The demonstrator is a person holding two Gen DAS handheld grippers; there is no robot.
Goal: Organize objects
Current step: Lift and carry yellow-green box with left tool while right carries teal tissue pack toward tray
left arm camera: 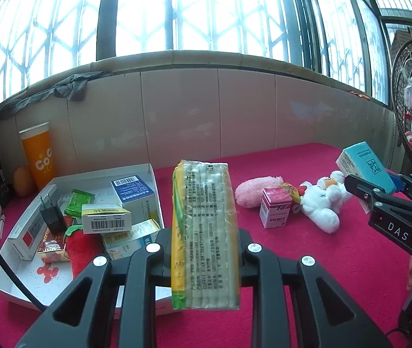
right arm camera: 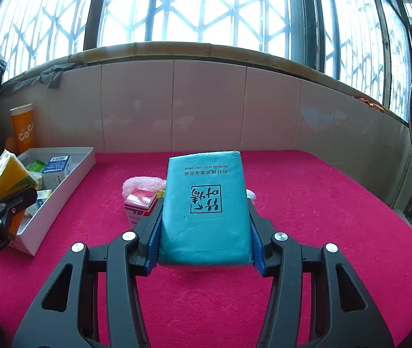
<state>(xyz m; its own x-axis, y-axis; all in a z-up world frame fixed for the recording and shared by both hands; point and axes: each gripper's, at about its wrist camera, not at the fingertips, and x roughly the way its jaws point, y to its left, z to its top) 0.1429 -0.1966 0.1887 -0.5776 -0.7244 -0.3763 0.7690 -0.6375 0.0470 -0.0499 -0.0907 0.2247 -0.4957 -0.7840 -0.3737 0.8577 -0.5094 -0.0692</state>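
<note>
Left of the left gripper's (left arm camera: 204, 249) fingers sits the shallow white cardboard tray (left arm camera: 150, 171), already crowded with small boxes. Those fingers are clamped on a flat yellow-and-clear plastic tissue packet (left arm camera: 206, 232), held on edge above the red cloth surface (left arm camera: 321, 261). Beyond and right of it lie a pink-and-white carton (left arm camera: 275, 207) and a white plush toy (left arm camera: 321, 203). The right gripper (right arm camera: 203, 240) pinches a soft teal tissue pack (right arm camera: 204, 203) between its blue pads. Both loads appear mid-carry; next, each probably needs lowering into the tray's free space before release.
</note>
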